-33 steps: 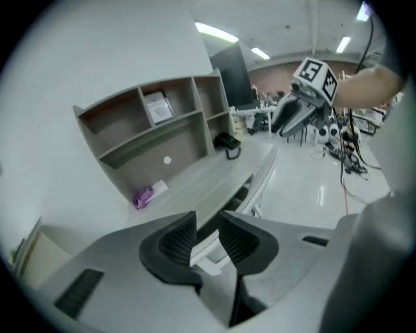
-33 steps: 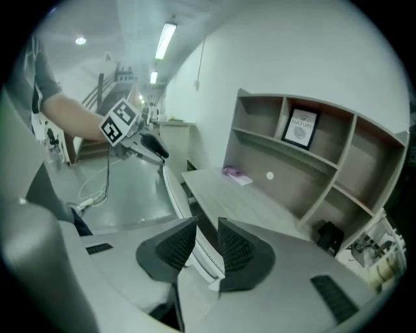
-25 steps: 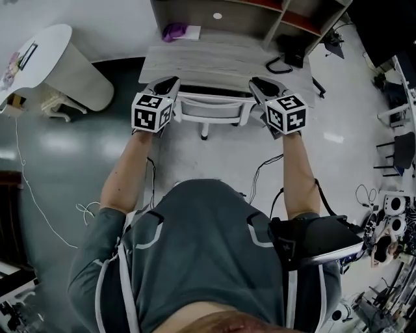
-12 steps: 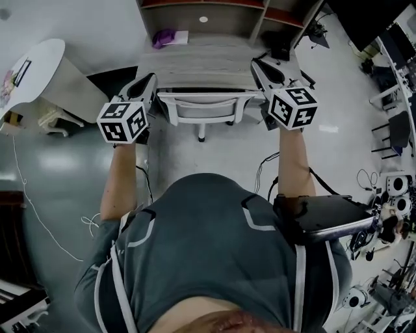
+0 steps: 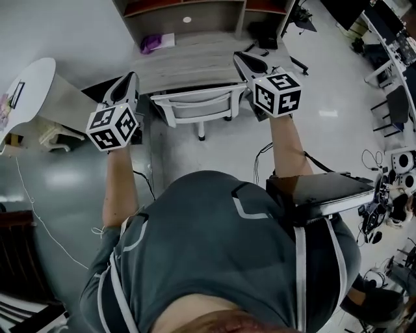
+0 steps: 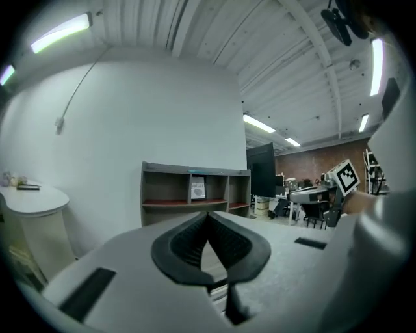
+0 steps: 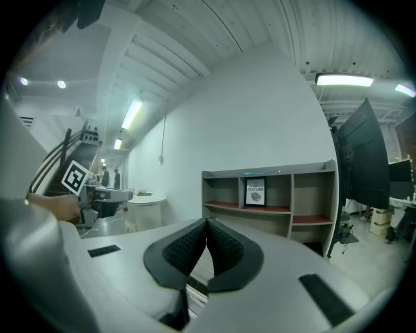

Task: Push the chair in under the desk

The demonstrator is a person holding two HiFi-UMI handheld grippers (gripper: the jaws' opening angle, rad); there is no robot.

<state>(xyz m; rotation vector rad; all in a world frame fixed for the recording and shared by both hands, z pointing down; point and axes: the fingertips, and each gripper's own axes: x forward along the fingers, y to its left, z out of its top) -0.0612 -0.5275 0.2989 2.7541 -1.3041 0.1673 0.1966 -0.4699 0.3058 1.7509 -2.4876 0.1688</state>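
Note:
The white chair (image 5: pixel 195 104) stands with its backrest at the front edge of the wood-grain desk (image 5: pixel 195 62), its seat beneath the top. My left gripper (image 5: pixel 127 78) hovers off the chair's left corner, clear of it, shut and empty. My right gripper (image 5: pixel 240 58) is raised over the desk's right part, also shut with nothing in it. In the left gripper view the gripper (image 6: pixel 208 214) has its black pads pressed together. The right gripper view shows the same of that gripper (image 7: pixel 207 221). Neither touches the chair.
A shelf unit (image 5: pixel 182 16) stands against the wall behind the desk, seen too as the shelf unit (image 6: pixel 195 192) and the shelf unit (image 7: pixel 270 195). A purple item (image 5: pixel 153 42) lies on the desk. A round white table (image 5: pixel 29 88) is at left; black gear (image 5: pixel 266 42) at right.
Both grippers have left the corners of the chair's backrest, spread outward and lifted. Their jaws have come together.

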